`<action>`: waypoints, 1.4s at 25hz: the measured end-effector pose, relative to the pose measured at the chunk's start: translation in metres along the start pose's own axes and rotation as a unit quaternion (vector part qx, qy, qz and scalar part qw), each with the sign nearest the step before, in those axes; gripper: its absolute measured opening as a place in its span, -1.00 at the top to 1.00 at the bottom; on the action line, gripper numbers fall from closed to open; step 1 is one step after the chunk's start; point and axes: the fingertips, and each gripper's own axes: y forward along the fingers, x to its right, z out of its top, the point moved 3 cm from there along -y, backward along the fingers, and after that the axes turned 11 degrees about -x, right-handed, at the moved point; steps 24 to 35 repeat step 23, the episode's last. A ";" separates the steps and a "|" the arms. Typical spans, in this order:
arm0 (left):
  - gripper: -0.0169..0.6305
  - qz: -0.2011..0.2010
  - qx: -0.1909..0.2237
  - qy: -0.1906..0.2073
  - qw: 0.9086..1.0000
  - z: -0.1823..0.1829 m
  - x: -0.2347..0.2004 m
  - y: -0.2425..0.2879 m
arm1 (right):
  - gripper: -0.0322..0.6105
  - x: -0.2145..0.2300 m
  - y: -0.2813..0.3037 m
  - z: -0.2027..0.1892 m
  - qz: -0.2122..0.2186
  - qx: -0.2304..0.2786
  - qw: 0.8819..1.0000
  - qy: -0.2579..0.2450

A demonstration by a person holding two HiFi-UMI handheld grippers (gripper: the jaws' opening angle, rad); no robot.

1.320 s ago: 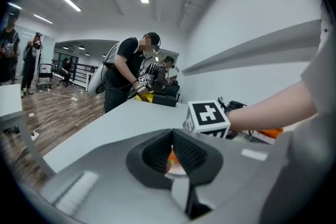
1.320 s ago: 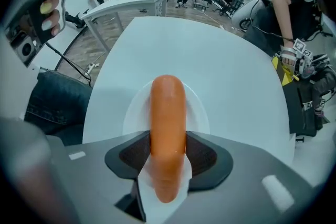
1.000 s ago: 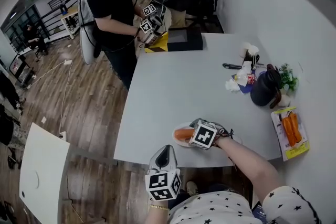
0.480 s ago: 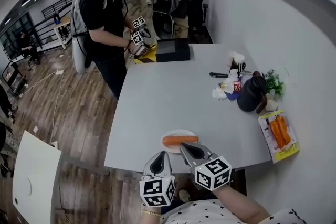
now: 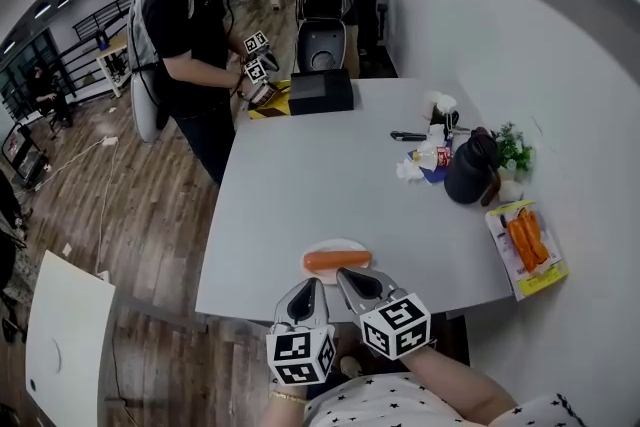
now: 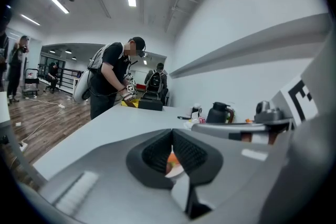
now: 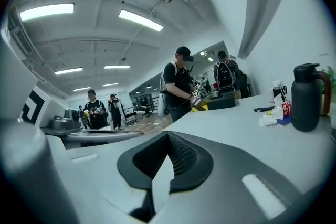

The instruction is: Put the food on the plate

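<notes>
**Desk:** What did the jaws show you?

**Operator:** Both pairs were pressed together with nothing between them. Through my left gripper (image 6: 172, 135) camera, only a sliver of orange and white showed past its pads. My right gripper (image 7: 168, 137) looked out over bare tabletop.

**Desk:** And the food?

**Operator:** The long orange sausage (image 5: 338, 261) lay flat across the small white round plate (image 5: 335, 243). It was just ahead of both gripper tips, near the front edge of the pale grey table (image 5: 320, 155). I judged that piece done.

**Desk:** What worried you?

**Operator:** The plate sat close to that edge. A careless sweep from either closed tip could have dragged it over or rolled the sausage loose.

**Desk:** Anything you couldn't read?

**Operator:** The plate's near rim was behind my right gripper's tip, so I couldn't tell touching from just clear. The yellow tray of orange sausages (image 5: 527, 250) at the table's right side was too small for me to count.
</notes>
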 end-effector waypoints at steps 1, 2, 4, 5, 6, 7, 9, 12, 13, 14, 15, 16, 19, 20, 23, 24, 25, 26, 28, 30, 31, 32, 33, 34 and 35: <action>0.92 -0.001 0.002 -0.003 1.000 0.001 0.000 -0.001 | 0.90 0.000 -0.001 0.000 -0.003 -0.002 1.000 -0.004; 0.92 -0.002 0.004 -0.007 1.000 0.001 0.001 -0.001 | 0.90 0.000 -0.003 -0.001 -0.006 -0.004 1.000 -0.007; 0.92 -0.004 0.006 -0.009 1.000 0.002 0.004 -0.001 | 0.90 -0.001 -0.005 -0.003 -0.007 -0.006 1.000 -0.009; 0.92 -0.004 0.006 -0.008 1.000 0.001 0.004 -0.002 | 0.91 -0.003 -0.006 -0.004 -0.005 -0.006 1.000 -0.009; 0.92 -0.004 0.006 -0.008 1.000 0.001 0.004 -0.003 | 0.90 -0.004 -0.006 -0.004 -0.004 -0.005 1.000 -0.011; 0.92 -0.005 0.006 -0.008 1.000 0.001 0.004 -0.004 | 0.91 -0.006 -0.006 -0.004 -0.003 -0.004 1.000 -0.015; 0.92 -0.007 0.006 -0.010 1.000 0.002 0.003 -0.007 | 0.91 -0.009 -0.006 -0.003 -0.002 -0.002 1.000 -0.018; 0.92 -0.005 0.007 -0.007 1.000 0.003 0.003 -0.009 | 0.91 -0.011 -0.006 -0.002 0.003 0.001 1.000 -0.012; 0.92 -0.004 0.008 -0.007 1.000 0.003 0.003 -0.009 | 0.91 -0.011 -0.007 -0.002 0.004 0.001 1.000 -0.014; 0.92 -0.002 0.009 -0.007 1.000 0.003 0.004 -0.009 | 0.90 -0.011 -0.007 -0.001 0.005 0.001 1.000 -0.016; 0.92 -0.001 0.009 -0.007 1.000 0.004 0.004 -0.009 | 0.90 -0.012 -0.007 -0.001 0.007 0.001 1.000 -0.018; 0.92 -0.001 0.010 -0.007 1.000 0.004 0.004 -0.009 | 0.90 -0.013 -0.007 -0.001 0.008 0.000 1.000 -0.019; 0.92 -0.002 0.005 -0.006 1.000 0.002 0.007 -0.013 | 0.90 -0.017 -0.009 -0.003 0.010 -0.004 1.000 -0.010; 0.92 -0.003 0.002 -0.006 1.000 0.001 0.008 -0.014 | 0.90 -0.018 -0.010 -0.004 0.011 -0.005 1.000 -0.007; 0.92 -0.007 -0.002 -0.006 1.000 -0.002 0.012 -0.016 | 0.90 -0.020 -0.014 -0.005 0.009 -0.006 1.000 -0.002; 0.92 -0.007 -0.002 -0.006 1.000 -0.002 0.012 -0.016 | 0.90 -0.020 -0.014 -0.005 0.009 -0.006 1.000 -0.002; 0.92 -0.007 -0.002 -0.006 1.000 -0.002 0.012 -0.016 | 0.90 -0.020 -0.014 -0.005 0.009 -0.006 1.000 -0.002; 0.92 -0.007 -0.002 -0.006 1.000 -0.002 0.012 -0.016 | 0.90 -0.020 -0.014 -0.005 0.009 -0.006 1.000 -0.002; 0.92 -0.007 -0.002 -0.006 1.000 -0.002 0.012 -0.016 | 0.90 -0.020 -0.014 -0.005 0.009 -0.006 1.000 -0.002; 0.92 -0.007 -0.002 -0.006 1.000 -0.002 0.012 -0.016 | 0.90 -0.020 -0.014 -0.005 0.009 -0.006 1.000 -0.002; 0.92 -0.007 -0.002 -0.006 1.000 -0.002 0.012 -0.016 | 0.90 -0.020 -0.014 -0.005 0.009 -0.006 1.000 -0.002; 0.92 -0.007 -0.002 -0.006 1.000 -0.002 0.012 -0.016 | 0.90 -0.020 -0.014 -0.005 0.009 -0.006 1.000 -0.002; 0.92 -0.007 -0.002 -0.006 1.000 -0.002 0.012 -0.016 | 0.90 -0.020 -0.014 -0.005 0.009 -0.006 1.000 -0.002; 0.92 -0.007 -0.002 -0.006 1.000 -0.002 0.012 -0.016 | 0.90 -0.020 -0.014 -0.005 0.009 -0.006 1.000 -0.002; 0.92 -0.007 -0.002 -0.006 1.000 -0.002 0.012 -0.016 | 0.90 -0.020 -0.014 -0.005 0.009 -0.006 1.000 -0.002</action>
